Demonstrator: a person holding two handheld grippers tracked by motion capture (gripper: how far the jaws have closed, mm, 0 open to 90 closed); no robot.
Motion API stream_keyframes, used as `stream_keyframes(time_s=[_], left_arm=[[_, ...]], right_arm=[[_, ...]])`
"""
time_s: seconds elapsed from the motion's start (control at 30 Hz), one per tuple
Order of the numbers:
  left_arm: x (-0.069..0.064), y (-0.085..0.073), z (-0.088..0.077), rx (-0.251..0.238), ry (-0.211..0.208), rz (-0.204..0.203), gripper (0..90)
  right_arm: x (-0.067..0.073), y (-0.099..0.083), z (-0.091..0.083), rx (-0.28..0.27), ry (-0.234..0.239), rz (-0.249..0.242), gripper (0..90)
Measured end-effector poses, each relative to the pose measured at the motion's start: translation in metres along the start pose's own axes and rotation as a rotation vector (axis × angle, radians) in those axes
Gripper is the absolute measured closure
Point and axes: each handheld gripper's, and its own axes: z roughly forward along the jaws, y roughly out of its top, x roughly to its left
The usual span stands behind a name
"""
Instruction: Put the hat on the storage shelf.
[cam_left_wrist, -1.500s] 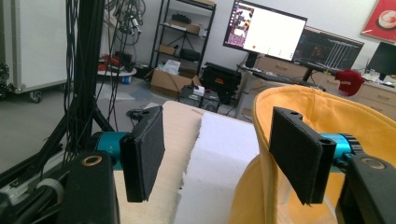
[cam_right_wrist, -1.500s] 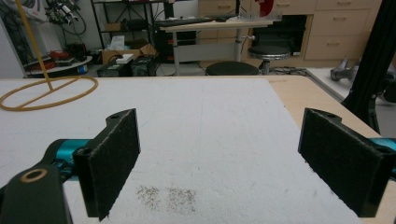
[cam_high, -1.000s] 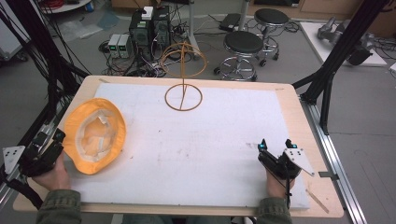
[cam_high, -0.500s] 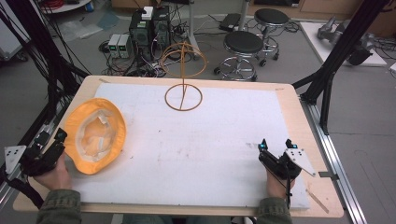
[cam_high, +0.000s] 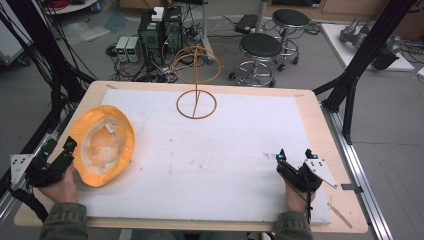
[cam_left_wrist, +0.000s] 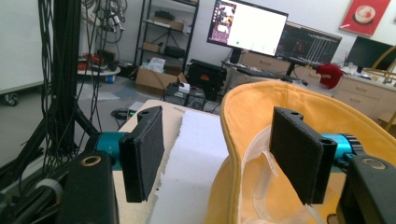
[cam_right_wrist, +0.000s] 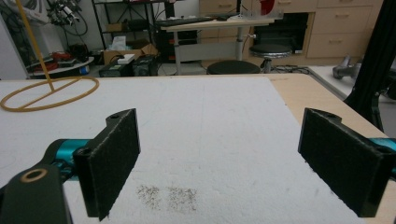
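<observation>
An orange-yellow bucket hat (cam_high: 102, 145) lies upside down on the white sheet at the table's left, pale lining up. My left gripper (cam_high: 67, 148) is at the hat's near-left edge. In the left gripper view it (cam_left_wrist: 219, 130) stands open, with the hat's rim (cam_left_wrist: 233, 107) rising between the jaws and neither pad pressing it. My right gripper (cam_high: 294, 154) rests open at the front right of the sheet; in its own view the right gripper (cam_right_wrist: 229, 140) has bare white sheet between the jaws. A gold wire stand (cam_high: 196, 104) with a ring base and an upright rod stands at the back middle.
The white foam sheet (cam_high: 225, 165) covers most of the wooden table (cam_high: 320, 125). The wire stand (cam_right_wrist: 46, 93) shows far left in the right gripper view. Black frame posts (cam_high: 350, 95) flank the table; stools (cam_high: 260, 47) and computer boxes stand behind it.
My left gripper has edged slightly toward the hat's rim. The hat, the wire stand and my right gripper have not moved.
</observation>
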Motion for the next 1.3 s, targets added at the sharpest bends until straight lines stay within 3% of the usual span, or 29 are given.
stream_keyframes(time_s=[0.1, 0.23, 0.73, 1.1, 1.3], left_arm=[[-0.001, -0.001, 0.003, 0.022, -0.015, 0.004, 35.1], [-0.001, -0.004, 0.01, 0.089, -0.06, -0.015, 34.4], [0.003, -0.009, 0.018, 0.201, -0.049, -0.069, 35.4], [0.006, -0.011, 0.02, 0.219, -0.078, -0.101, 40.7], [0.009, -0.01, 0.018, 0.212, -0.096, -0.119, 48.7]], right_arm=[[0.0, 0.0, 0.0, 0.0, 0.0, 0.001, 11.7], [0.0, 0.0, 0.0, 0.002, 0.001, -0.001, 11.7], [0.0, -0.001, 0.001, 0.011, 0.006, -0.004, 11.7], [0.0, -0.001, 0.001, 0.013, 0.004, -0.011, 11.7], [0.001, -0.001, 0.001, 0.018, 0.004, -0.009, 11.7]])
